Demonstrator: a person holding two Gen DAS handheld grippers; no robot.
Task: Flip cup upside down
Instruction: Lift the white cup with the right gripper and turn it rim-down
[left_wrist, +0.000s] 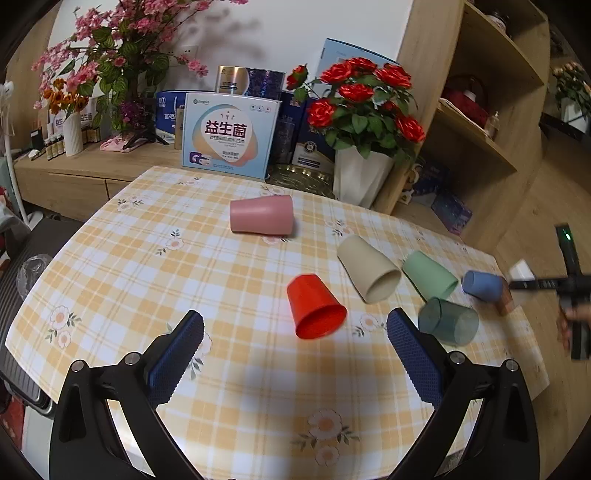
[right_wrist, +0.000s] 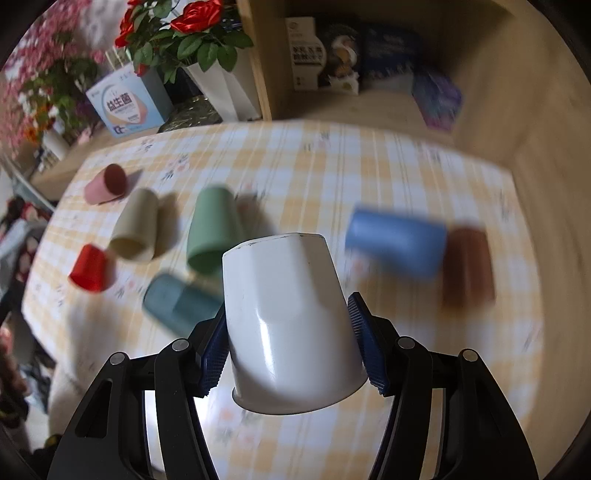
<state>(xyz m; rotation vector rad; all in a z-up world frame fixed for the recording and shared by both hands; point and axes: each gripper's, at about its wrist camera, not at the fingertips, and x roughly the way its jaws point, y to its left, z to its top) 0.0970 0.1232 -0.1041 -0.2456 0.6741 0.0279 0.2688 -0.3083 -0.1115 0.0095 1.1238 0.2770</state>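
Observation:
My right gripper (right_wrist: 286, 339) is shut on a white cup (right_wrist: 288, 317), held above the checked table with its base pointing away and its mouth toward the camera. My left gripper (left_wrist: 295, 328) is open and empty, just in front of a red cup (left_wrist: 314, 306) that lies on its side. Several other cups lie on their sides: pink (left_wrist: 262, 219), beige (left_wrist: 367, 269), green (left_wrist: 428, 275), blue (left_wrist: 482, 284) and dark teal (left_wrist: 448, 321). A brown cup (right_wrist: 467, 267) stands next to the blue cup (right_wrist: 397, 242). The right gripper's body (left_wrist: 569, 284) shows at the right edge of the left wrist view.
A white vase of red roses (left_wrist: 364, 173), boxes (left_wrist: 229, 136) and a gold tray stand at the table's far edge. A wooden shelf unit (left_wrist: 480, 110) stands on the right. A sideboard with pink flowers (left_wrist: 110, 55) is at the back left. A chair (left_wrist: 22, 295) is at the left.

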